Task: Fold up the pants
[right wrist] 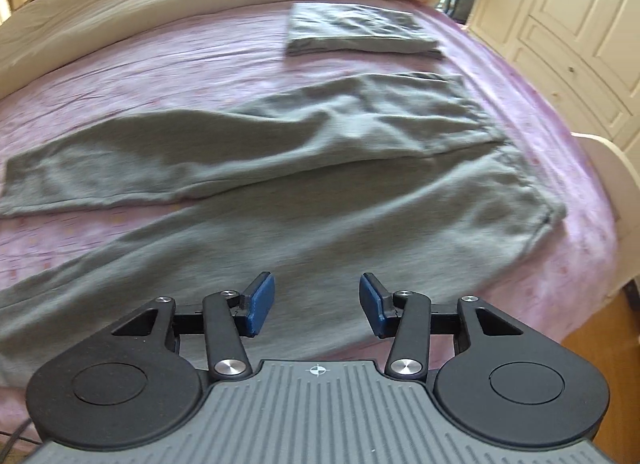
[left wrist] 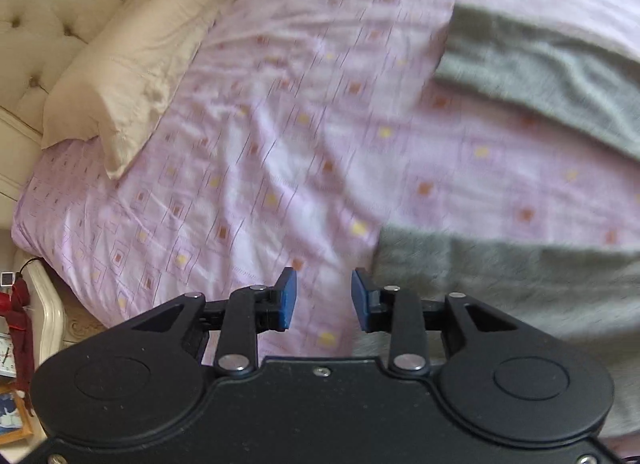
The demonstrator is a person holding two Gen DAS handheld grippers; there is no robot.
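Pants (right wrist: 304, 168) flat on bed (right wrist: 160, 60); both hand-held grippers, left (left wrist: 324, 300) & right (right wrist: 317, 304), jaws apart, empty.

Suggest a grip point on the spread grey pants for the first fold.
Probably the near leg's hem corner, beside the open left hand-held gripper. The pants lie flat with legs splayed, so come in low from the hem end and pinch the free edge. The right hand-held gripper hovers open over the near leg.

Motion blur smears the pants (left wrist: 520, 288) and bedsheet (left wrist: 280, 124).
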